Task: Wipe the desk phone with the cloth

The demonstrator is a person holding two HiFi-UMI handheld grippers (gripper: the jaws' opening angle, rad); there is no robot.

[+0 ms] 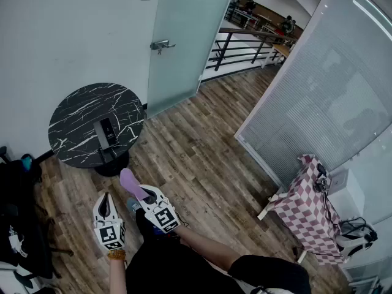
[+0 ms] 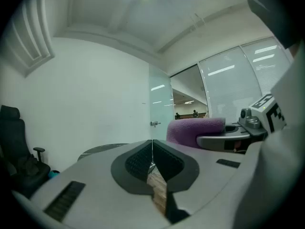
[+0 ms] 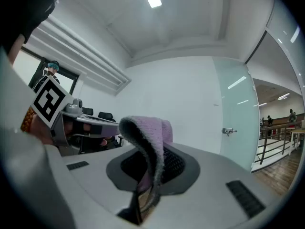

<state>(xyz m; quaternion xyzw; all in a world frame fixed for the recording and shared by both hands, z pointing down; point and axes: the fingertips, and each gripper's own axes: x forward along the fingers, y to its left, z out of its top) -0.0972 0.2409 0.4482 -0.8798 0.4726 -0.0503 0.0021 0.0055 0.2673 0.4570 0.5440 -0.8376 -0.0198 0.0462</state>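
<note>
Right gripper pinches cloth, left gripper has jaws pressed together, both short of table.

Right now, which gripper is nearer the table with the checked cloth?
Right. The right gripper, gripping the purple cloth, is on the side toward the checked table; the left gripper sits beyond it, farther away.

Left claw, right claw: pale grey-white moulded shells; black ribbed pads set in dark grey surrounds; black slotted vents on the flanks. Marker cube on each: white, black square codes. Person: black garment; amber-brown beaded bracelet, left wrist.
</note>
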